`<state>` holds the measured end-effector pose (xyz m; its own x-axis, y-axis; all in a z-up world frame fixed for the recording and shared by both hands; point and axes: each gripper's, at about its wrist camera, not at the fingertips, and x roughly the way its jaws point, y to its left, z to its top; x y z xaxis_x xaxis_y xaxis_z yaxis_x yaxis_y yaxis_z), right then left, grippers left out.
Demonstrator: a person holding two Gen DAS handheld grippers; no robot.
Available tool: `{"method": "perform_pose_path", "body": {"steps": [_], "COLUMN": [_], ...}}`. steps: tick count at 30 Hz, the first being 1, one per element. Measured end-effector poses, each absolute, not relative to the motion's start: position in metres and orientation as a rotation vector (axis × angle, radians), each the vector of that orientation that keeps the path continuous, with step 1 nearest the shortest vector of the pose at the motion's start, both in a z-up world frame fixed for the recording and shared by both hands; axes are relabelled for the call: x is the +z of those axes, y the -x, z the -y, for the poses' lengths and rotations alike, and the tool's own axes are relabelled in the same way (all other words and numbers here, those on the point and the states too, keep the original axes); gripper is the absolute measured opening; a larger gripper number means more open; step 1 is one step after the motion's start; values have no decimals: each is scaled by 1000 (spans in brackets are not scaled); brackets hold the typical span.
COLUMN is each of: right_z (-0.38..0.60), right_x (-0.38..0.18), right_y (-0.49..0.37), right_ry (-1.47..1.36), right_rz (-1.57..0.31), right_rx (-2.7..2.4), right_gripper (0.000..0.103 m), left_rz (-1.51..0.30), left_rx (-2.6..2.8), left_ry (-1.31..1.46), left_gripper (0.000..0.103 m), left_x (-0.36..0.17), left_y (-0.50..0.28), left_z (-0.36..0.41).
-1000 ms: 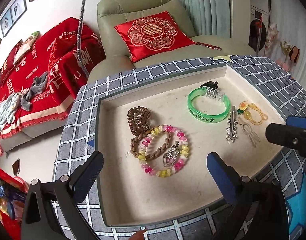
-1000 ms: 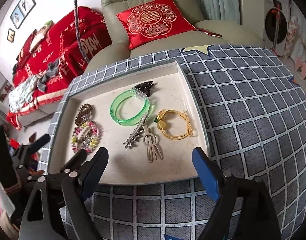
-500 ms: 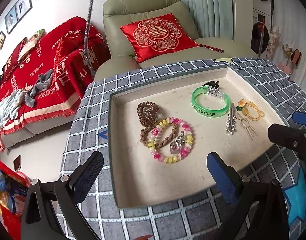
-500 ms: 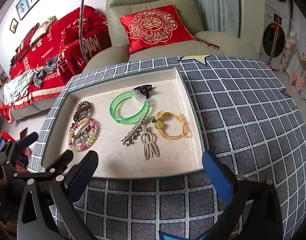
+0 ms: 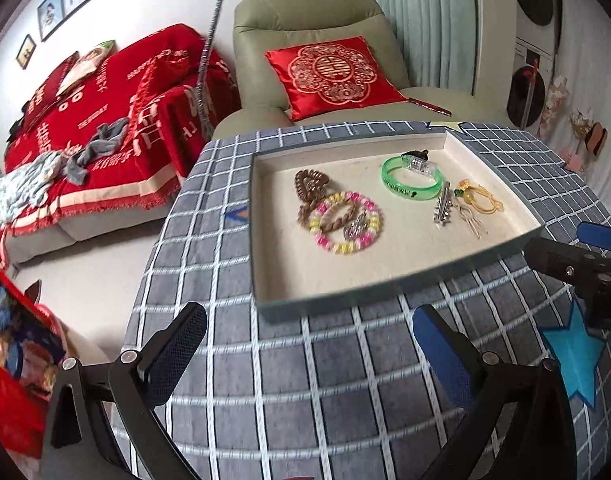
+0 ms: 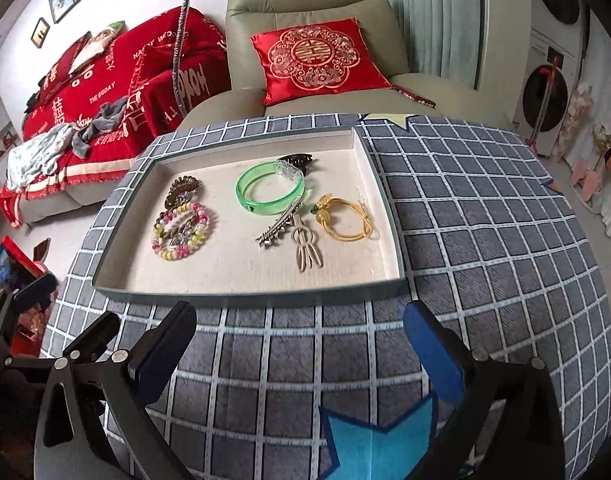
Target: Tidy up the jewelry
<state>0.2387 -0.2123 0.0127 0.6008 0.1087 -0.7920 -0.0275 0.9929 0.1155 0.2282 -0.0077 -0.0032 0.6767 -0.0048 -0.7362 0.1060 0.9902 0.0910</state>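
Both jaws wide apart, empty, left gripper (image 5: 305,356) and right gripper (image 6: 301,344) short of the tray (image 6: 245,299), all jewelry gathered inside, apparently sorted.

Black hair claw (image 5: 418,155) at the tray's (image 5: 265,304) far edge mostly hidden behind green bangle (image 5: 410,182). Bangle lettering too small to read. Brown braided tie (image 6: 173,222) partly covered by beaded bracelet (image 6: 184,232). Bench (image 6: 485,240) near edge cut off by frame

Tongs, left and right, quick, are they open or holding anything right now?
Left tongs: open, holding nothing.
Right tongs: open, holding nothing.
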Motion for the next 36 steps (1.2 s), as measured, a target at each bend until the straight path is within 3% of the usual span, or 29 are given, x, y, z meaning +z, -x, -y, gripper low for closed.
{"method": "perform_pose_path", "body": {"steps": [18,36], "right_z": [194,191], "right_x": [28,35], "right_y": [-165,-143], "right_ry": [-38,4], "right_rz": [-791,-740], "right_rx": [59,33], "right_gripper": [103,103], "left_rz": [-709,-667], "left_rx": [20,44], "left_ry": [-35,-29], "left_gripper": [103,103], "left_x": [16,24], "left_y": [-163,-145], "left_z": [-4,-5]}}
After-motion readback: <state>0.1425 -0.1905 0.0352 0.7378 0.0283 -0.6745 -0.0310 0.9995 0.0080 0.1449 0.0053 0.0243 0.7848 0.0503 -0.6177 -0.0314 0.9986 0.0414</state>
